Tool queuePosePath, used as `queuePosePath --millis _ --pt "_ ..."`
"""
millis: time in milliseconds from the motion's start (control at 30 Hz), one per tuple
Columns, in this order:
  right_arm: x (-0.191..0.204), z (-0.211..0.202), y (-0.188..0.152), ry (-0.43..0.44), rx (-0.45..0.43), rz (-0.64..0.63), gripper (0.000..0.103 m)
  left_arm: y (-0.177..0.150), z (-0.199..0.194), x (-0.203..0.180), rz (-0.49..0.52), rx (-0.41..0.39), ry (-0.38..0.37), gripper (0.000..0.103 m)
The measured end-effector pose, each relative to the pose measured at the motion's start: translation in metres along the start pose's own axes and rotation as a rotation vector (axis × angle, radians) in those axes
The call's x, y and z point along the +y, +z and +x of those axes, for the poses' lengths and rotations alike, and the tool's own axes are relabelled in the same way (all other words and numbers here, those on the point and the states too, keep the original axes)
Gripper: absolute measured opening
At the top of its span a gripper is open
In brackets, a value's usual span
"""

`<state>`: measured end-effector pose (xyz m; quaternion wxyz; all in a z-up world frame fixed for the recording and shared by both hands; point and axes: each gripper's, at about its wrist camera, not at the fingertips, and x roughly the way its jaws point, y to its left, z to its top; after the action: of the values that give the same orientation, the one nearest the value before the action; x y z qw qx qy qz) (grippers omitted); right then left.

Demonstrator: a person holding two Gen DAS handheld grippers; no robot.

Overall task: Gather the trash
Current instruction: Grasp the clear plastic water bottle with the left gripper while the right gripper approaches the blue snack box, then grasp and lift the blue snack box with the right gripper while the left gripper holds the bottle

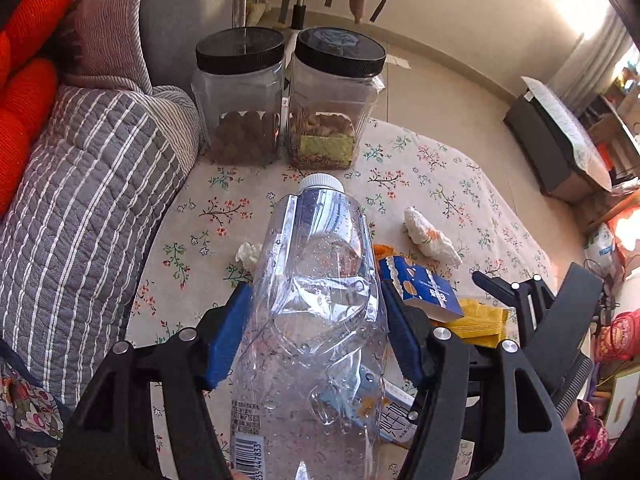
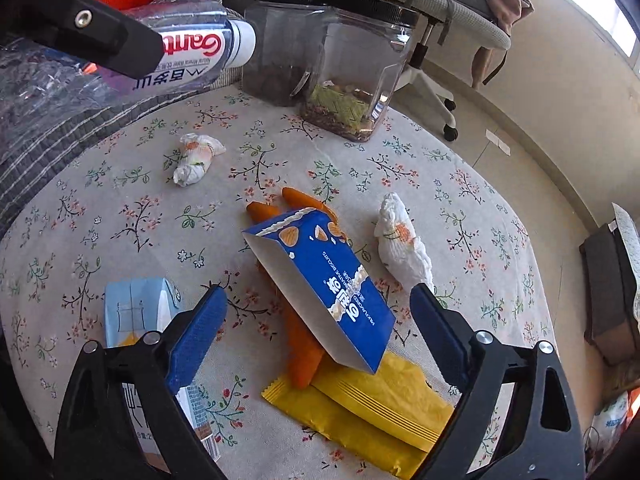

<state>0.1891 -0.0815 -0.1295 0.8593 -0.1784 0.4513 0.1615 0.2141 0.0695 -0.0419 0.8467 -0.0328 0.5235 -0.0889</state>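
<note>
- My left gripper (image 1: pixel 316 320) had its blue fingers (image 1: pixel 228 332) pressed on either side of the crumpled water bottle (image 1: pixel 320 304), which was lifted off the tabletop (image 1: pixel 432 168) with its white cap pointing away from the fingers.
- My right gripper (image 2: pixel 318 336) hovered with its fingers (image 2: pixel 196 340) spread wide and gripping nothing; the blue biscuit box (image 2: pixel 324 280) lay between and just ahead of them, propped on orange peel (image 2: pixel 300 352) and a yellow wrapper (image 2: pixel 368 408).
- A milk carton (image 2: pixel 136 312) sat just outside the left-hand finger, and two wadded tissues (image 2: pixel 400 240) lay beyond the fingertips.
- I judged the bottle pickup done and the box next: lower the right fingers astride its narrow sides, close, then lift.
</note>
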Motion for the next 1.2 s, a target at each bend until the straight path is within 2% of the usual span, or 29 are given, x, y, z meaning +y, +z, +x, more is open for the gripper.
queuePosePath --millis 100,167,200,233,567,933,1200 --pt "-0.002 0.008 0.002 0.023 0.014 0.036 0.068 0.000 -0.009 -0.010 0.010 -0.021 -0.003 0.064" --pt "-0.003 0.012 0.002 0.021 0.027 0.048 0.051 -0.002 -0.009 -0.014 0.013 -0.023 0.001 0.064" --pt "-0.005 0.014 0.001 0.029 0.033 0.064 0.035 -0.003 -0.006 -0.017 0.012 -0.020 0.004 0.064" --pt "-0.008 0.013 0.001 0.035 0.028 0.084 0.030 -0.003 -0.005 -0.017 0.010 -0.017 0.006 0.064" --pt "-0.043 -0.027 0.000 0.122 -0.084 0.284 0.015 -0.004 -0.010 -0.022 -0.008 -0.050 0.000 0.064" --pt "-0.076 -0.095 -0.007 0.050 -0.222 0.401 0.010 -0.006 -0.036 -0.052 0.013 -0.137 -0.038 0.064" --pt "-0.101 -0.143 -0.023 -0.043 -0.294 0.453 0.010 -0.009 -0.053 -0.084 0.053 -0.193 -0.068 0.064"
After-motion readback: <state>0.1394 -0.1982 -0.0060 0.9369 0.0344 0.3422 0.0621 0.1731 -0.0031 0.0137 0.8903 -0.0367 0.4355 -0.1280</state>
